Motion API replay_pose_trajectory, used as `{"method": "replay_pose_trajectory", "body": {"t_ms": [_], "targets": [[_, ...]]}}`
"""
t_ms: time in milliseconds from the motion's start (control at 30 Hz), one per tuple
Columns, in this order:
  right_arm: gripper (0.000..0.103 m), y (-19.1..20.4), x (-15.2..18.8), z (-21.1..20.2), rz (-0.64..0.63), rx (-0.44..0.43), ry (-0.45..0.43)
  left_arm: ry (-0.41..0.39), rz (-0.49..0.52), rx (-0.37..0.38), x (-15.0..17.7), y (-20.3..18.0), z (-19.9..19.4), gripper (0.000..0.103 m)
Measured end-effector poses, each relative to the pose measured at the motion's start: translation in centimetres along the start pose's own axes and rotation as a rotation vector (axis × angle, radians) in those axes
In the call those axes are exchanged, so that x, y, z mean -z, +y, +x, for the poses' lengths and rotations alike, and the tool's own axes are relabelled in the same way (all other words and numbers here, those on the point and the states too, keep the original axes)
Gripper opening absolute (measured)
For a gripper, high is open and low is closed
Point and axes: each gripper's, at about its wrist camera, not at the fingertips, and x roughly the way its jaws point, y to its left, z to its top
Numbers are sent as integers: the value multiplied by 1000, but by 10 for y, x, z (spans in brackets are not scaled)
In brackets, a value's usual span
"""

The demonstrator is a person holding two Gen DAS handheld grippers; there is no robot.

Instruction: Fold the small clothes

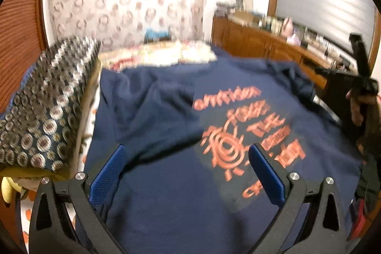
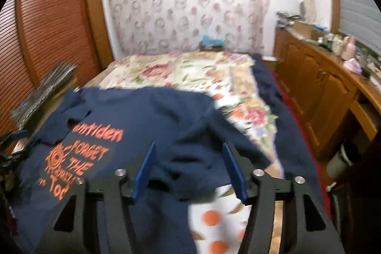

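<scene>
- A navy T-shirt (image 1: pixel 166 111) with orange lettering lies spread on a bed covered by a floral bedspread (image 2: pixel 190 70); both views are blurred.
- In the left wrist view the left tongs (image 1: pixel 188 170) hang over the shirt with their blue pads wide apart and nothing between them but the cloth lying below; they are released.
- In the right wrist view the right tongs (image 2: pixel 190 170) are likewise released, their pads parted above a rumpled fold of the shirt's sleeve at 6 o'clock, not pressing on it.
- The orange print (image 2: pixel 78 158) sits at 8 o'clock in the right view.
- A patterned cushion (image 1: pixel 45 106) lies at 9 o'clock of the shirt in the left view.
- A wooden sideboard (image 2: pixel 321 92) with small bottles stands at 3 o'clock of the bed.
- A hand (image 1: pixel 359 108) on the other black tool shows at 3 o'clock in the left view.
</scene>
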Motion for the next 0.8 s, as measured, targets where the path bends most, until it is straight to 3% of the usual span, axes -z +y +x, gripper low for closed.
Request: {"method": "replay_pose_trajectory", "body": {"t_ms": [100,267,533,767,800], "targets": [[61,-17,1,6,30,35,16,-71,-6,11,-6,-5,-11,103],[61,-28,6,37,43,75,90,-97,15,16,-12,-18,-15,103],[61,-41,-6,81,123,91,189,-95,65,63,-11,-28,-22,103],[61,-49,-13,82,146,70,227,-81,65,61,-4,-32,-19,103],[55,-51,-13,81,139,74,229,-81,67,61,-4,-32,-19,103]]}}
